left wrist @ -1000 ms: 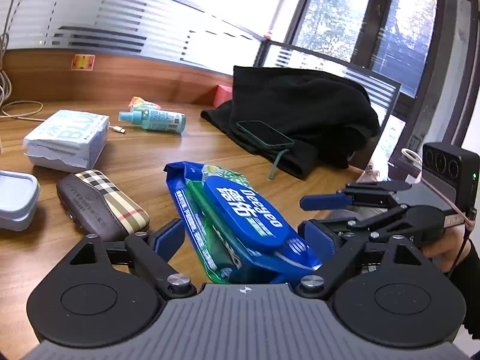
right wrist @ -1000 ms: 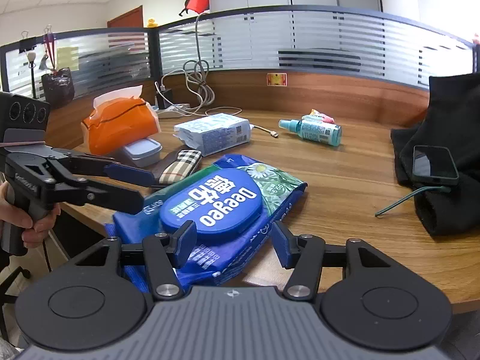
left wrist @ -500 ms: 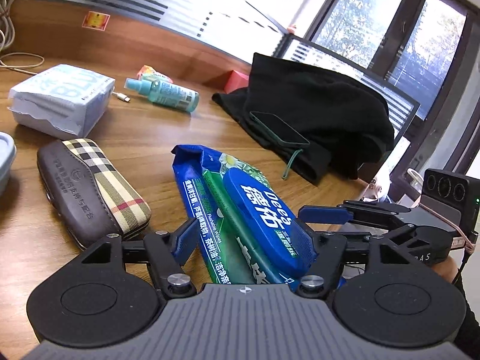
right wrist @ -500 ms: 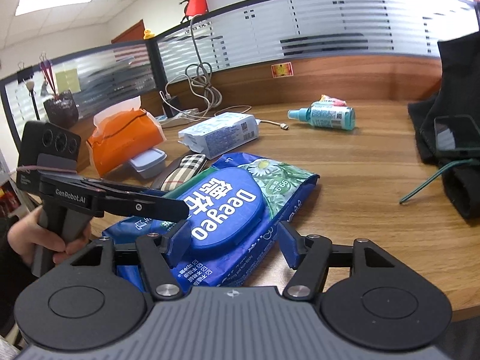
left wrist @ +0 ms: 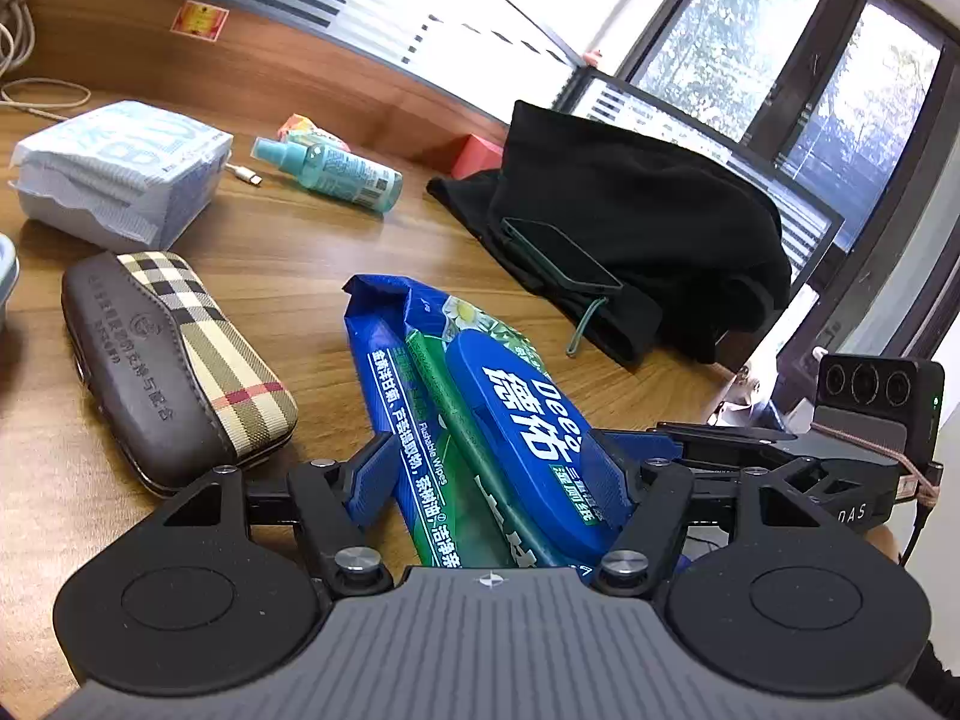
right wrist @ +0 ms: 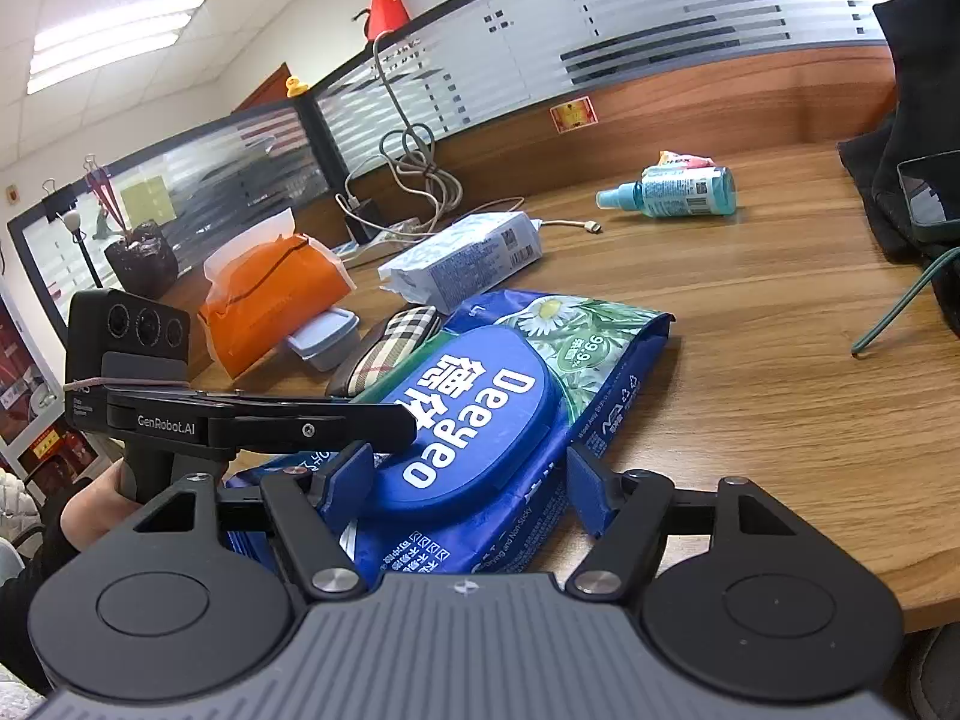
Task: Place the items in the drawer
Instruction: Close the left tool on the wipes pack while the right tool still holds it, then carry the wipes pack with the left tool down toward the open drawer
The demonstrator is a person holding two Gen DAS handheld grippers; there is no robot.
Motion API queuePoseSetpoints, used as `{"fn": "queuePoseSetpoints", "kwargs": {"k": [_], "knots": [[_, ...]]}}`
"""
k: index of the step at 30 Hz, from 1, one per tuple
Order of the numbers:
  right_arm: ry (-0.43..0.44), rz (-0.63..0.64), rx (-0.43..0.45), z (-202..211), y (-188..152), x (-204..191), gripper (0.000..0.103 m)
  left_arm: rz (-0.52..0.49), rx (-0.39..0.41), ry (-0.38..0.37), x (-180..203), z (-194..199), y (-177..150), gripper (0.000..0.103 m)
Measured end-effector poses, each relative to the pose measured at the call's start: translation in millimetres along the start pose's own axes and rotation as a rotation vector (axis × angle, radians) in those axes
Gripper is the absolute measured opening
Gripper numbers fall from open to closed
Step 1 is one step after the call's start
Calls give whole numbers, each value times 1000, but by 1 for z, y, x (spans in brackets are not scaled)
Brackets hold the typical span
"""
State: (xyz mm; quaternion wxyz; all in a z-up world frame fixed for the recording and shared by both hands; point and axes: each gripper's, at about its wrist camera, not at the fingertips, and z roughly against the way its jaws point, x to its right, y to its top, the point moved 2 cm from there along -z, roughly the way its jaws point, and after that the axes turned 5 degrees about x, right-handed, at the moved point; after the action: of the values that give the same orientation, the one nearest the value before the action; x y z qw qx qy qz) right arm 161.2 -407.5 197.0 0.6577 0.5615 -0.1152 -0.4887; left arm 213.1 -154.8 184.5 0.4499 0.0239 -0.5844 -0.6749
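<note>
A blue and green wipes pack (left wrist: pixel 480 396) (right wrist: pixel 480 414) lies at the near edge of the wooden desk (left wrist: pixel 300 276). My left gripper (left wrist: pixel 498 477) is shut on one end of the pack, with both blue fingers pressed against its sides. In the right wrist view the left gripper (right wrist: pixel 336 426) reaches in from the left over that end. My right gripper (right wrist: pixel 471 483) is open and straddles the adjoining end; a small gap shows at its right finger (right wrist: pixel 591 495). No drawer is in view.
A plaid glasses case (left wrist: pixel 180 360), a white tissue pack (left wrist: pixel 120 168) and a teal spray bottle (left wrist: pixel 336 171) lie on the desk. A black garment (left wrist: pixel 636 222) carries a phone (left wrist: pixel 558 252). An orange tissue box (right wrist: pixel 270 300) and a small grey box (right wrist: pixel 324 336) sit left.
My left gripper's fingers have closed in onto the wipes pack and it has pushed further along the pack. The right gripper has tilted and stayed open around the pack.
</note>
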Motion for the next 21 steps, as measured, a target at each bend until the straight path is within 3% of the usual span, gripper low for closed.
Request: {"fn": "queuePoseSetpoints", "kwargs": {"k": [7,15,21], "knots": [[5,10,21,9,-8,-22,61,-15,3,-10,7,12,-5,65],[12,25,45,23,-19,-50,60,-37,24,-25,25,42,-20,65],[32,19,66,57,-32,-72,60,-72,58,-5,49,76,-36,65]]}}
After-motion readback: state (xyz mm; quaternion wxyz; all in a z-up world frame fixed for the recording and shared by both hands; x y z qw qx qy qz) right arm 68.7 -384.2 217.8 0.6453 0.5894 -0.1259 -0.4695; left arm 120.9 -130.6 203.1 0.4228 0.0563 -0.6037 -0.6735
